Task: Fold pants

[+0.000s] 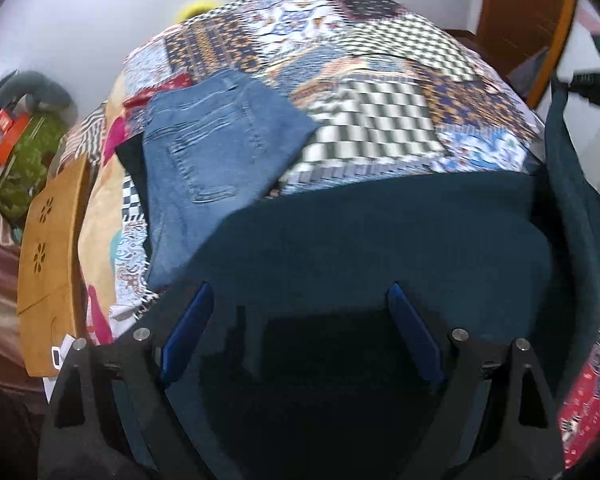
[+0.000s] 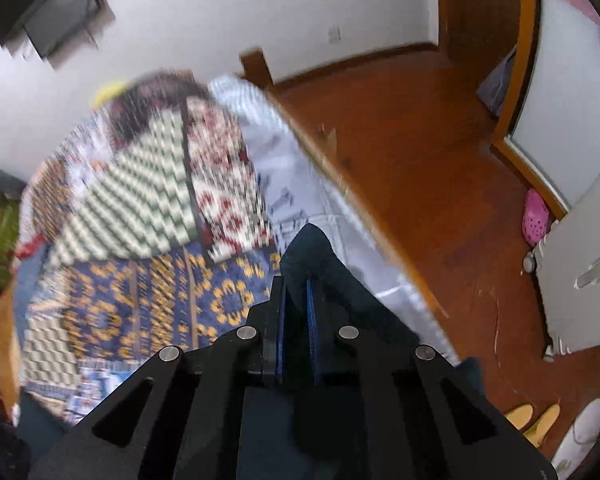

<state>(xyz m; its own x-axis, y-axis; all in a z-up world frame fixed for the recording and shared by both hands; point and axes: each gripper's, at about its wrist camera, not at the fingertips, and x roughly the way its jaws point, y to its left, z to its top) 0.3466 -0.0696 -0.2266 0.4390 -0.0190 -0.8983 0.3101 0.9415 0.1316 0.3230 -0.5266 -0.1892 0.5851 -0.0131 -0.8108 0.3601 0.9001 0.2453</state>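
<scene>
Dark teal pants (image 1: 380,236) lie across the near part of the patchwork bedspread (image 1: 340,60). My left gripper (image 1: 300,304) is open, its blue pads (image 1: 188,332) spread wide over the teal cloth, holding nothing. My right gripper (image 2: 297,292) is shut on a fold of the teal pants (image 2: 312,252), lifted above the bed near its right edge. That lifted part shows at the right of the left wrist view as hanging cloth (image 1: 572,184). Folded blue jeans (image 1: 208,160) lie on the bed to the left.
A wooden board (image 1: 52,260) stands at the bed's left side, with clutter (image 1: 16,140) beyond. The wooden floor (image 2: 440,160) lies right of the bed, with a pink shoe (image 2: 536,216), yellow slippers (image 2: 532,420) and a white door (image 2: 580,280).
</scene>
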